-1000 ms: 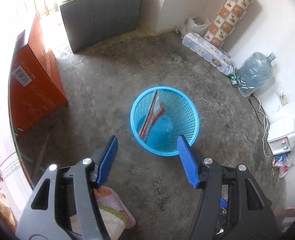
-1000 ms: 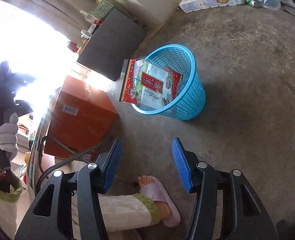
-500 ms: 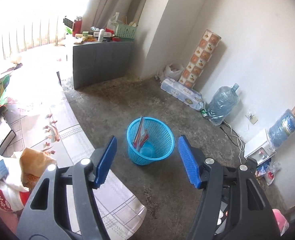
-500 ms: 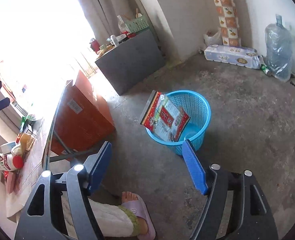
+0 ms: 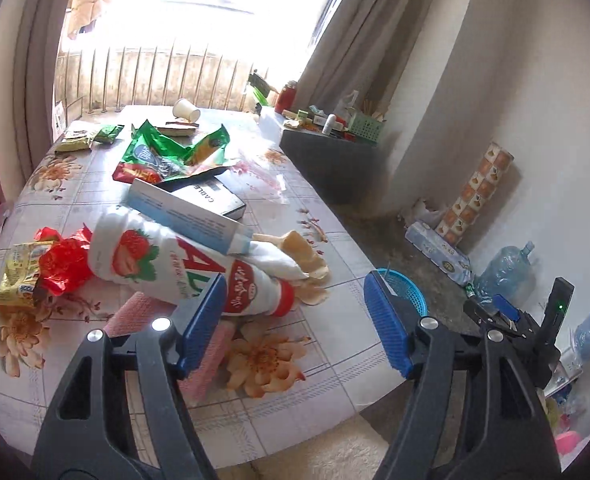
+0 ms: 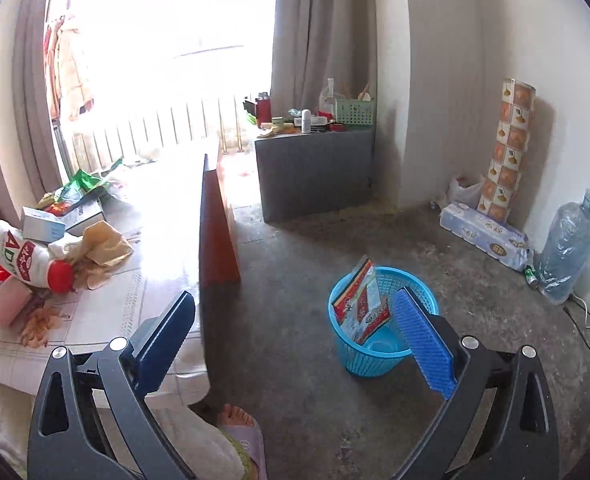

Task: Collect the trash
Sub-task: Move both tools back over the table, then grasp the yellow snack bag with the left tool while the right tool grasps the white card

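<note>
Going left to right: most of the trash isn't collected yet. On the surface (image 5: 335,248), ahead of the left gripper (image 5: 295,330), there's a pile. Off past the left finger sit a gold snack packet (image 5: 17,276) and a crumpled red wrapper (image 5: 61,260). Right ahead of that finger lies a big white strawberry-print bottle (image 5: 183,268) on its side, with a pale blue box (image 5: 183,216) leaning over it and a pink pack (image 5: 207,344) partly hidden under the finger. Further out are green wrappers (image 5: 167,154) and a tipped paper cup (image 5: 186,110). The left fingers are spread with nothing between them, and they've just been opening wider.

Over at the right gripper (image 6: 295,344), the fingers are spread about as far as they go, also just been opening, and empty. The blue basket (image 6: 379,356) sits on the floor just past the right finger, with one red and white snack bag (image 6: 361,300) standing in it and poking over the rim.

So I'd call it one piece binned as far as I can see, and a whole tabletop left. Early days.
</note>
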